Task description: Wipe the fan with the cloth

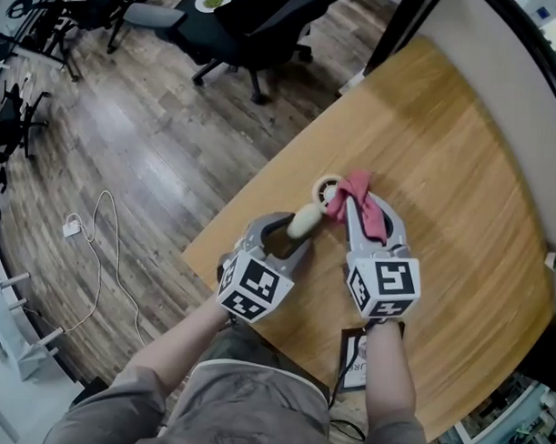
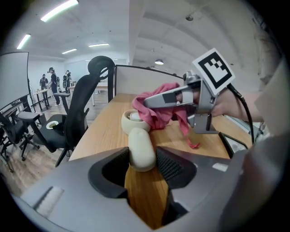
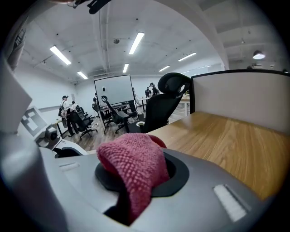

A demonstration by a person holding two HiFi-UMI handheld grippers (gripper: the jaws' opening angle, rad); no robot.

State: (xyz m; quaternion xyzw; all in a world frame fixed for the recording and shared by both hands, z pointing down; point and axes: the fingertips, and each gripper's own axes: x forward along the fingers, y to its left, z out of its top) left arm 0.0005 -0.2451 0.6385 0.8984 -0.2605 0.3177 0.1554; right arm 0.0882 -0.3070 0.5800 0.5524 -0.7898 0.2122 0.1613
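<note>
Wooden counter [image 1: 444, 159], office chairs on floor beyond. Fan [image 1: 307, 219] lies flat, handle toward person, ring head at far end. Left gripper [image 2: 142, 163] fingers clamp handle end; fan's long axis runs straight out from them. Right gripper [image 1: 365, 210] fingers pinch pink cloth [image 1: 356, 196], bunched against head's right side. Right hand is nearer the head; wipe likely sweeps leftward across it.

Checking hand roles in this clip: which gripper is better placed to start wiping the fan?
Right. The right gripper has its fingers shut on the pink knitted cloth at the ring head of the cream handheld fan; the left gripper grips the handle.
</note>
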